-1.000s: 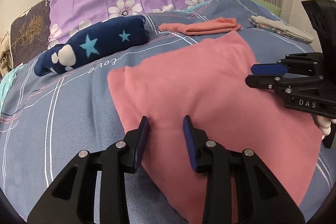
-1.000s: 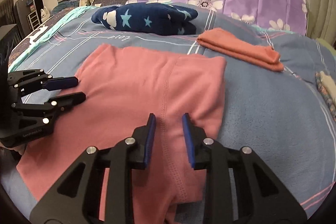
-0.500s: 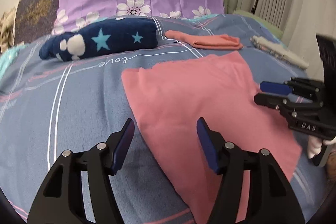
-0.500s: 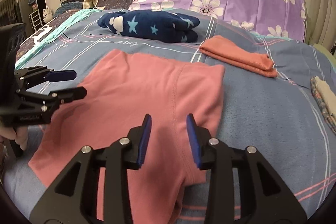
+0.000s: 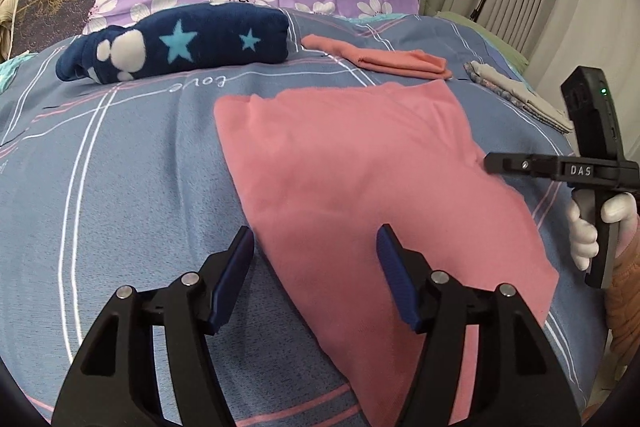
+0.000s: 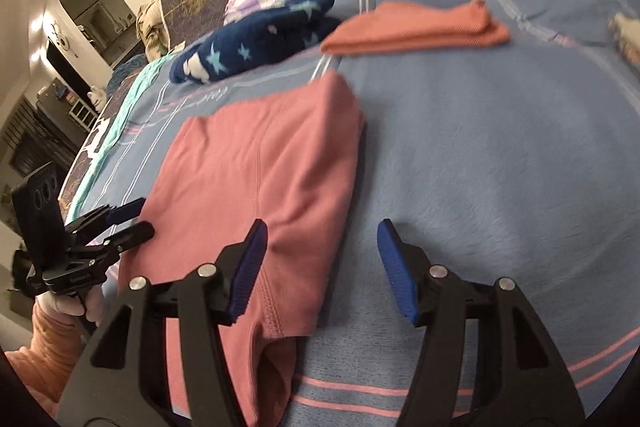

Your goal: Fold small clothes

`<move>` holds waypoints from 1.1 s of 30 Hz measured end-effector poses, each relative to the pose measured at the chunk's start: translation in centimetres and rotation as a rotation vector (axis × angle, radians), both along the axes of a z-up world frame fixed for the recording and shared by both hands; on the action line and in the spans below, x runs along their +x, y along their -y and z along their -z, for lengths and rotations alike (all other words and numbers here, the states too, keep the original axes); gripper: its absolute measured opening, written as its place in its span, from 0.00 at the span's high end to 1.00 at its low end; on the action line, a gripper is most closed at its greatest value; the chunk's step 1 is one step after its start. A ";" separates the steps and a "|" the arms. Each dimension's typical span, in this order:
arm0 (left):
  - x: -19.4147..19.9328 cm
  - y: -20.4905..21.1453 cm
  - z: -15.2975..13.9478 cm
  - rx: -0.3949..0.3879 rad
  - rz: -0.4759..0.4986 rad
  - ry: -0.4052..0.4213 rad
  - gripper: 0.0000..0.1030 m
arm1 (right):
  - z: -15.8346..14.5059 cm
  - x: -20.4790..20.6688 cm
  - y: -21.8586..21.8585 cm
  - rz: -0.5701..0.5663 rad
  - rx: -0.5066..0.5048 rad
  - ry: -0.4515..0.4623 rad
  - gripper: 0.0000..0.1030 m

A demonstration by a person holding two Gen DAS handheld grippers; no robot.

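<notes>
Left wrist view: "DAS" on right gripper [image 5: 494, 163] | "love" on bedspread [image 5: 120, 187] | pink garment [image 5: 360, 167] flat mid-bed, its left edge between left gripper [image 5: 316, 247] fingers | right gripper [image 6: 322, 239] straddles its right edge | both jaws just opened, gripping nothing | bare bedspread either side.

Shorts [image 5: 360, 179] lie on the bed [image 5: 120, 167]; behind them a rolled blanket [image 5: 180, 47] (folded cloth [image 5: 384, 61] beside it).
</notes>
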State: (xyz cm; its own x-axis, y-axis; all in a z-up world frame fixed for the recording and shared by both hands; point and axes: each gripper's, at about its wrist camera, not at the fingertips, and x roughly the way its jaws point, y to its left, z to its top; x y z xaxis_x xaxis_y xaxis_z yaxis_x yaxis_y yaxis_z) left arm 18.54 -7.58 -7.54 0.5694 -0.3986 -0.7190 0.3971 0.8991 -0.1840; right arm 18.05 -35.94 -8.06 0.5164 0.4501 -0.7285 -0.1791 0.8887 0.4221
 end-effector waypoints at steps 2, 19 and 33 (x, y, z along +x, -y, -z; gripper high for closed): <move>0.1 -0.1 0.2 -0.008 -0.003 -0.006 0.33 | 0.3 0.3 -0.5 -0.026 0.010 0.000 0.43; 2.3 -0.5 1.3 -0.127 0.030 -0.088 0.24 | 1.2 2.8 -1.7 -0.123 0.099 -0.028 0.41; 0.6 2.6 -7.8 -0.159 0.047 0.130 0.76 | -7.9 -2.3 -3.9 -0.035 -0.069 0.314 0.81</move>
State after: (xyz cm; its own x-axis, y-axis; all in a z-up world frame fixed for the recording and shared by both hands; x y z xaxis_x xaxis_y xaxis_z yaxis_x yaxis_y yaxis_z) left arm 19.15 -10.17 0.21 0.6311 -0.5297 -0.5666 0.4678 0.8426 -0.2667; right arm 15.71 -32.03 -0.16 0.7058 0.4268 -0.5654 -0.3224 0.9042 0.2801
